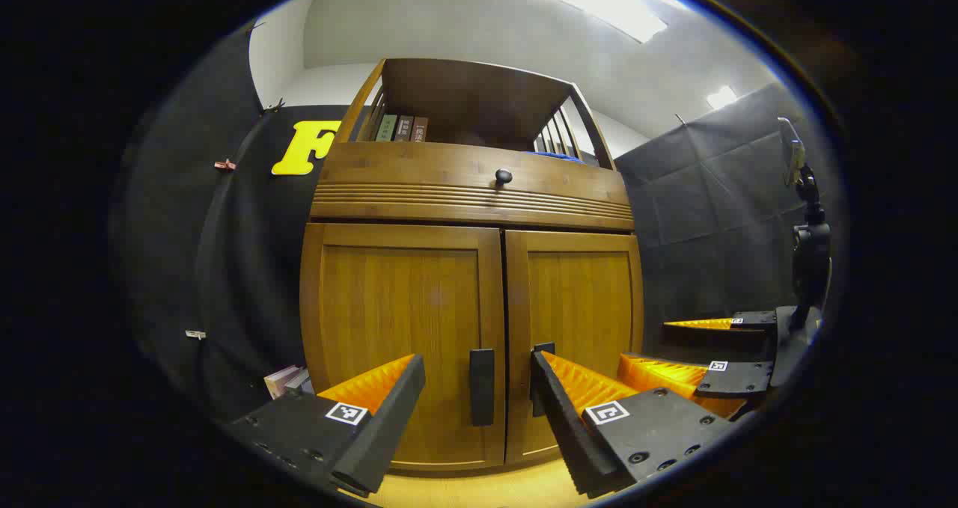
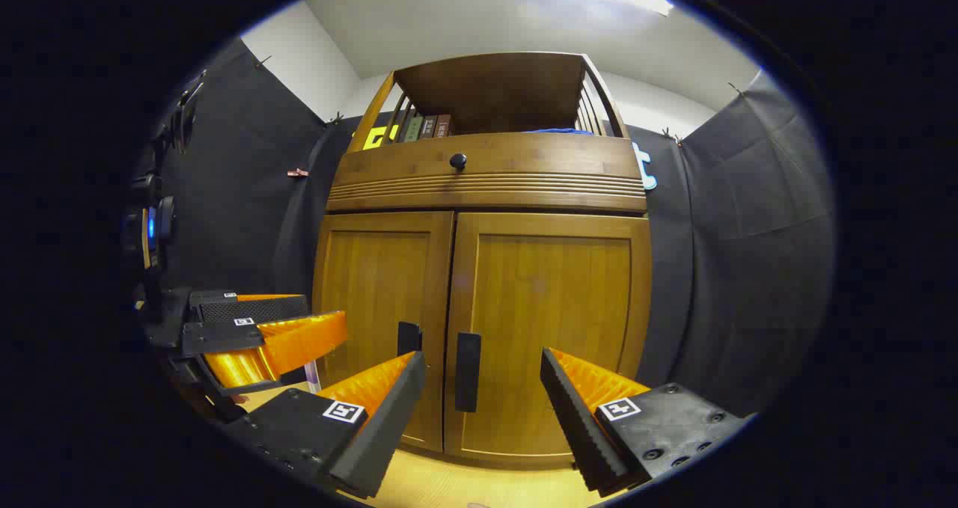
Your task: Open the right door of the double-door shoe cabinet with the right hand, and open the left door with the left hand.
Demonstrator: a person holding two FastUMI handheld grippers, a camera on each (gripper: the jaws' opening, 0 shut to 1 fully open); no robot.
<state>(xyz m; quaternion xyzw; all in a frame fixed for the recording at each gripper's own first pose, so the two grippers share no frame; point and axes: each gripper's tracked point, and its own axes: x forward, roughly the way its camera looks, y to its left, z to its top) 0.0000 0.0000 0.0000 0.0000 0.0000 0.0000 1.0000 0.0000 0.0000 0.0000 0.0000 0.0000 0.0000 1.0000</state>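
The wooden shoe cabinet stands ahead with both doors shut. In the left gripper view its left door [image 1: 400,328] carries a black handle [image 1: 482,387] that sits between the tips of my open left gripper [image 1: 479,373], a short way off. The right door [image 1: 580,321] lies beyond, and the right gripper [image 1: 700,347] shows at the right, open. In the right gripper view the right door [image 2: 554,321] and its black handle [image 2: 468,371] face my open right gripper [image 2: 483,369]. The left door's handle [image 2: 409,338] is partly hidden by my left finger. The left gripper [image 2: 299,321] shows at the left.
A drawer front with a black knob [image 1: 503,176] runs above the doors, under an open railed shelf holding books [image 1: 400,128]. A few books [image 1: 288,380] lie on the floor left of the cabinet. A stand with a device [image 1: 808,246] is at the right. The floor [image 2: 449,485] is light wood.
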